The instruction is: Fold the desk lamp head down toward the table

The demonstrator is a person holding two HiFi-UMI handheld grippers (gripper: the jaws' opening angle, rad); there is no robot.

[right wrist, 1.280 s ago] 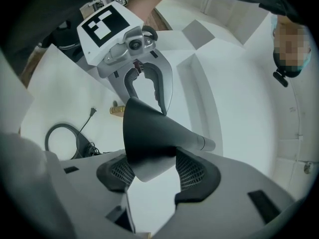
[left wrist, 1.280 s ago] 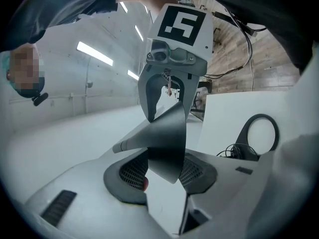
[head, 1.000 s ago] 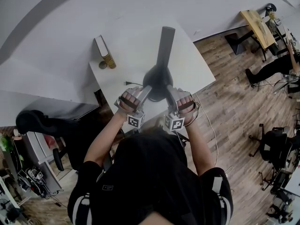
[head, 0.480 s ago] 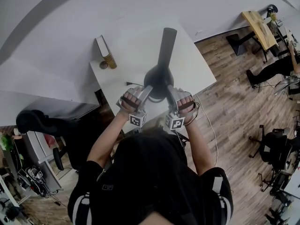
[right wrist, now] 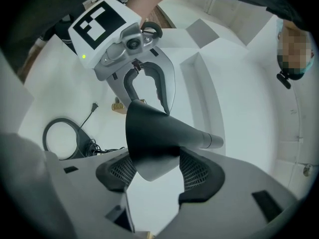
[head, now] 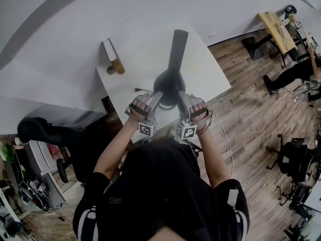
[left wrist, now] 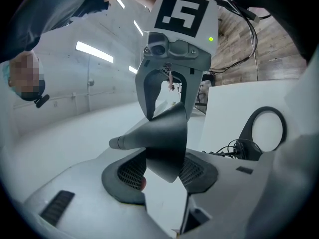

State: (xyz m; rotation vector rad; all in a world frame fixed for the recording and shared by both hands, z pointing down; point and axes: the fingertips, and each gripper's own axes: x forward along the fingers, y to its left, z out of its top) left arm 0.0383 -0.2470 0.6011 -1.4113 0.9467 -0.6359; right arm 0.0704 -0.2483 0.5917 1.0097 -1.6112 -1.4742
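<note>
The lamp head (head: 169, 86), a dark cone, hangs above the middle of the white table (head: 210, 79). Its stem runs off toward 12 o'clock in the head view and its open mouth is turned back toward me. I have it by the rim on two sides, with my left gripper (head: 156, 98) coming in at 7 o'clock and my right gripper (head: 182, 98) at 5 o'clock. Each stands fairly wide, the flared edge of the shade filling the gap between its pads. The left gripper's jaws have just eased a little wider, though the shade looks to rest against both pads. At 3 o'clock in the left gripper view a black ring (left wrist: 245, 135) with a tangle of cable lies on the table, and a plug (head: 135, 89) lies at 9 o'clock of the shade. I judge this the grip for the fold, or a pause within it; how far the head has tipped I cannot tell. The next move calls for both hands to swing down together about the stem's hinge, evenly, without twisting the shade or dragging the lamp.
</note>
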